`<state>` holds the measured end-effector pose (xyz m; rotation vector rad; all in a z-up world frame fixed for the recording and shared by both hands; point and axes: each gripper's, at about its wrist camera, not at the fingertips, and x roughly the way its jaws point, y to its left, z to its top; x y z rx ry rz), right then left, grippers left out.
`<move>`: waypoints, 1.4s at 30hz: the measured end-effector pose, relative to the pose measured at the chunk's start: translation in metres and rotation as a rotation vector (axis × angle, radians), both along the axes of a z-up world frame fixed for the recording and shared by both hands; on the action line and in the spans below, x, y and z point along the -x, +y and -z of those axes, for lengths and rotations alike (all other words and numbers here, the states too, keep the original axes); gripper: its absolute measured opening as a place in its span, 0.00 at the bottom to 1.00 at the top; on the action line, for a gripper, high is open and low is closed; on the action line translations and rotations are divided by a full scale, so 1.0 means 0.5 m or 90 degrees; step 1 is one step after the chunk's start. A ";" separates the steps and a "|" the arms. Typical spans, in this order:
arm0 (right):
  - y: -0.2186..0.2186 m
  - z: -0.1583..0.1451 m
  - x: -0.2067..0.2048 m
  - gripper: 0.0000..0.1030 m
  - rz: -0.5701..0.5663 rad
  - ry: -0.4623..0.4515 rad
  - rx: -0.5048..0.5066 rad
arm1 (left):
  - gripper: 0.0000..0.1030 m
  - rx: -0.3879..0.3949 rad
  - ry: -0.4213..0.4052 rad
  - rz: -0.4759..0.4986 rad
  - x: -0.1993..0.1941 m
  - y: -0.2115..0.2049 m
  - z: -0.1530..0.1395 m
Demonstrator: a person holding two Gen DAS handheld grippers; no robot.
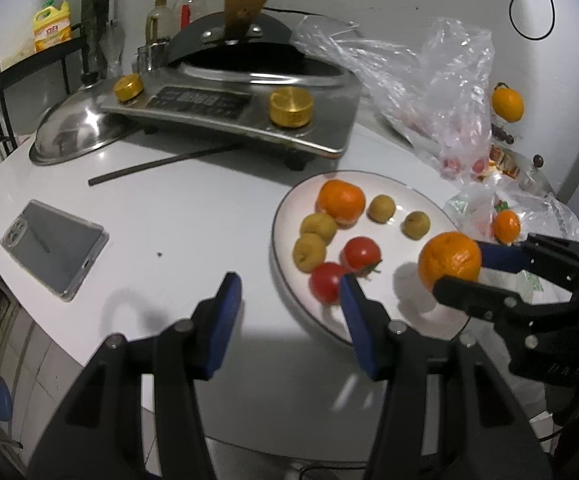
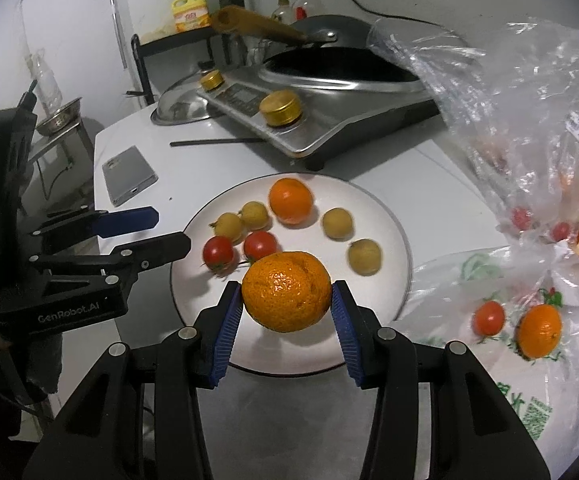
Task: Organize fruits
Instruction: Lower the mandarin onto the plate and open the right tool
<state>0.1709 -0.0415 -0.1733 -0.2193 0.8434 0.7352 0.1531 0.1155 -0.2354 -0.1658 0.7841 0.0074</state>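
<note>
A white plate [image 2: 385,216] [image 1: 405,196] holds one orange [image 2: 291,200], two red tomatoes [image 2: 259,245] and several small yellow-brown fruits [image 2: 336,222]. My right gripper [image 2: 287,294] is shut on a second orange [image 2: 287,292] and holds it just above the plate's near side; it shows in the left wrist view [image 1: 449,260] too. My left gripper [image 1: 289,292] is open and empty at the plate's left edge, above the table. Another orange [image 2: 539,330] and a tomato [image 2: 488,317] lie on a printed plastic bag to the right.
An induction cooker [image 1: 249,120] with a black wok stands behind the plate, a steel lid [image 1: 73,132] to its left. A phone [image 1: 53,248] and a dark chopstick [image 1: 161,164] lie on the white table. Crumpled clear bags [image 2: 529,120] with more fruit fill the right side.
</note>
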 end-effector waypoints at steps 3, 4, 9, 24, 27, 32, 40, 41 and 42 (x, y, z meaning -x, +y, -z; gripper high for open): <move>0.019 0.012 0.005 0.47 -0.006 0.008 0.003 | 0.51 0.002 0.002 -0.001 0.005 0.011 0.006; 0.024 0.016 0.007 0.47 -0.008 0.011 0.004 | 0.51 0.003 0.003 -0.002 0.007 0.015 0.008; 0.049 0.031 0.016 0.47 -0.018 0.022 0.011 | 0.51 0.006 0.006 -0.005 0.015 0.031 0.015; 0.069 0.045 0.021 0.47 -0.002 0.032 0.022 | 0.51 0.009 0.005 -0.009 0.038 0.049 0.023; 0.068 0.046 0.021 0.47 -0.001 0.034 0.023 | 0.51 0.007 0.002 -0.007 0.040 0.044 0.020; 0.056 0.045 0.022 0.50 0.009 0.035 0.021 | 0.51 0.002 -0.001 -0.006 0.046 0.037 0.012; 0.029 0.024 0.034 0.51 0.013 0.021 0.005 | 0.51 -0.011 -0.013 -0.001 0.057 0.013 -0.010; 0.025 0.021 0.035 0.51 0.015 0.019 0.002 | 0.51 -0.013 -0.014 0.001 0.058 0.008 -0.013; 0.020 0.018 0.036 0.51 0.017 0.017 0.000 | 0.51 -0.015 -0.015 0.003 0.058 0.002 -0.016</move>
